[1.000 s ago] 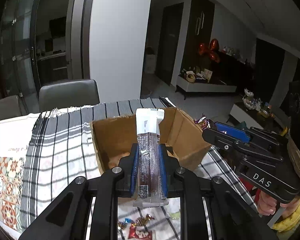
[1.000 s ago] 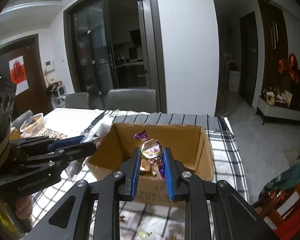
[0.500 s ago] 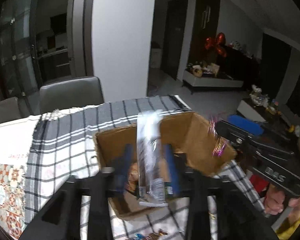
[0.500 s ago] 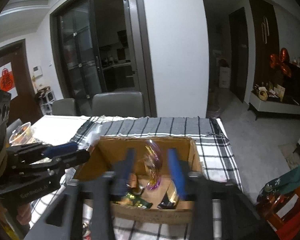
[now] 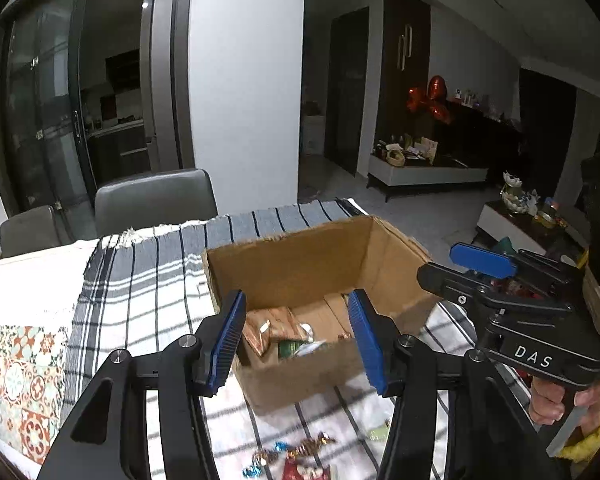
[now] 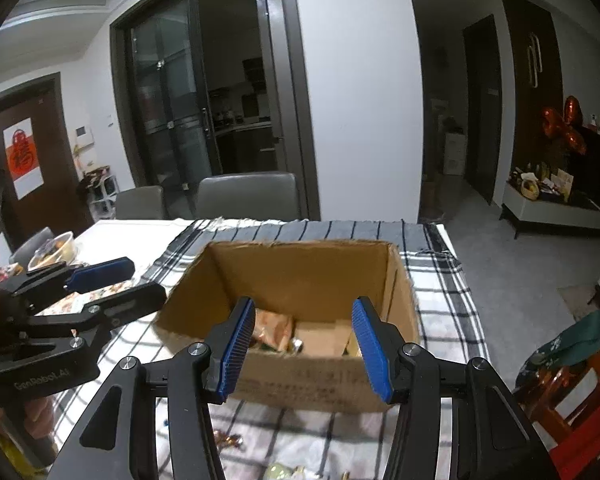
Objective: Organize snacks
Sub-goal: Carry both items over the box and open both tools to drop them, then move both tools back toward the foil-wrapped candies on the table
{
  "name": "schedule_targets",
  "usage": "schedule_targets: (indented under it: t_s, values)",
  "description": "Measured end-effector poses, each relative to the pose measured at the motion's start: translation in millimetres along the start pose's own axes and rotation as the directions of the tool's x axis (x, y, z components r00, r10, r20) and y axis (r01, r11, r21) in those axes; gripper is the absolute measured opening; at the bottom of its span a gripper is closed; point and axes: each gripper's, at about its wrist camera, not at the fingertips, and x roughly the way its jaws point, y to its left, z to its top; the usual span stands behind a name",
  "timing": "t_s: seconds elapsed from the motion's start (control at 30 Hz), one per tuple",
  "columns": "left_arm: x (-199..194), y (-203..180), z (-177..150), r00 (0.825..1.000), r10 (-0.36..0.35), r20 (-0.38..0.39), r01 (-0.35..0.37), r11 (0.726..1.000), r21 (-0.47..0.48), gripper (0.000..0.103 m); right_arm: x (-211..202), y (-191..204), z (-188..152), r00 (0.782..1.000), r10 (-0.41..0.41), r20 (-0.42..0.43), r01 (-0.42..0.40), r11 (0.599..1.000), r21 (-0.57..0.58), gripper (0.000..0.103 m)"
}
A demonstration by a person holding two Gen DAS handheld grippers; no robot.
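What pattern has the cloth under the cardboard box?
The cloth has dark stripes crossing on white and grey, clearest in the right wrist view.

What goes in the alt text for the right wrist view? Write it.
Right gripper, open and empty, is poised over an open cardboard box holding wrapped snacks on a checked tablecloth. The left gripper is at left, with loose candies nearby.

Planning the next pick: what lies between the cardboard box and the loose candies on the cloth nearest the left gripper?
Only bare checked tablecloth, per the left wrist view, between the cardboard box and the loose candies.
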Motion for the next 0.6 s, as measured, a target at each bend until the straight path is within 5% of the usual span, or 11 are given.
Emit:
schedule_targets:
  t_s: [0.6]
  values:
    - [-35.7, 12.1, -61.8, 0.999, 0.049, -0.007, -0.049, 0.997, 0.056, 0.052, -9.8, 40.6, -57.0, 0.995, 0.085, -0.045, -0.087, 0.995, -0.038, 0.052]
